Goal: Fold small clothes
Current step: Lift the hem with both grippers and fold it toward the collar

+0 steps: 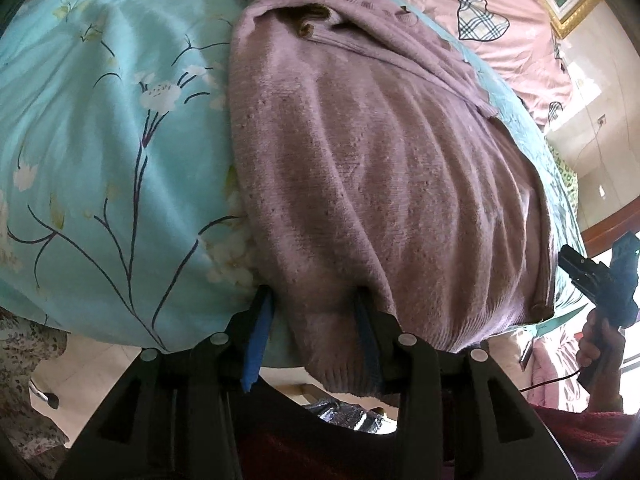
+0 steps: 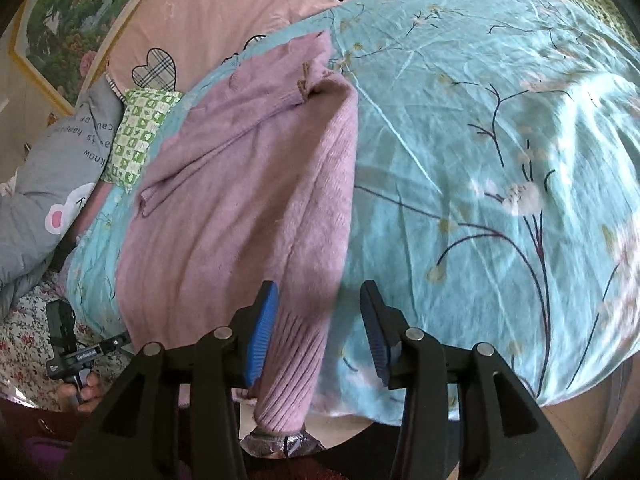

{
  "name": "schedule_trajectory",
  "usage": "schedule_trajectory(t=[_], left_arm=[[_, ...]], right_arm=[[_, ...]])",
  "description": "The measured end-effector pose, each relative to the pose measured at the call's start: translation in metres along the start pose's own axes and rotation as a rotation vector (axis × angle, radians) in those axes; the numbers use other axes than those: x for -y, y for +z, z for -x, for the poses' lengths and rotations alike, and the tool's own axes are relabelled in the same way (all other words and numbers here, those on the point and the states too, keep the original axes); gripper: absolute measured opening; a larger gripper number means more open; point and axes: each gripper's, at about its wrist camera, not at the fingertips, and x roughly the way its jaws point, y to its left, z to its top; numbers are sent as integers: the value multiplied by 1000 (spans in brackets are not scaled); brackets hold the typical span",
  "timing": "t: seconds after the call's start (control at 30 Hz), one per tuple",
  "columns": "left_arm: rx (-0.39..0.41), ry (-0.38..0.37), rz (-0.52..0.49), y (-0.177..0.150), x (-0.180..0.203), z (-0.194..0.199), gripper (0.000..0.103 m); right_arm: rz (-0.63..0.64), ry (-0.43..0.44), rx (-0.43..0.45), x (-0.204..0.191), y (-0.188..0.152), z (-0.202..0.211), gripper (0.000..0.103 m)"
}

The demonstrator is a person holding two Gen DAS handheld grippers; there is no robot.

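Note:
A mauve knitted cardigan [image 1: 380, 168] lies partly folded on a turquoise flowered bedspread [image 1: 100, 140], one sleeve laid across its top. Its ribbed hem hangs over the bed's near edge. My left gripper [image 1: 316, 312] is open, its blue pads on either side of the hem's left corner. In the right wrist view the cardigan [image 2: 240, 200] lies left of centre, and my right gripper [image 2: 320, 300] is open with the ribbed hem corner [image 2: 288, 380] between its pads. The right gripper also shows in the left wrist view [image 1: 600, 280], and the left gripper in the right wrist view [image 2: 68, 344].
A pink quilt with plaid hearts [image 2: 240, 12] lies at the head of the bed. A green checked pillow [image 2: 136, 132] and a grey cushion [image 2: 52, 184] lie at the left. A framed picture [image 2: 60, 20] hangs behind. Floor shows below the bed edge [image 1: 92, 364].

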Motion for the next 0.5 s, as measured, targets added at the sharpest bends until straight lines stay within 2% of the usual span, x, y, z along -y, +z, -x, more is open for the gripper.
schedule_trajectory(t=[0.1,0.27,0.4,0.5], left_arm=[[0,3,-2,1,-1,1,40],[0,22,-9,1,1,1,40],[4,47,-19,0,4,1,41],[8,70,-30,-1,10,0,41]], right_arm=[[23,-7,-4,-10,-2,-4,46],[92,-117,6,-35,-3,-12,48],[209,-248,10,-61,-7,-21,52],[314,-389,66,-80,-13,-20,52]])
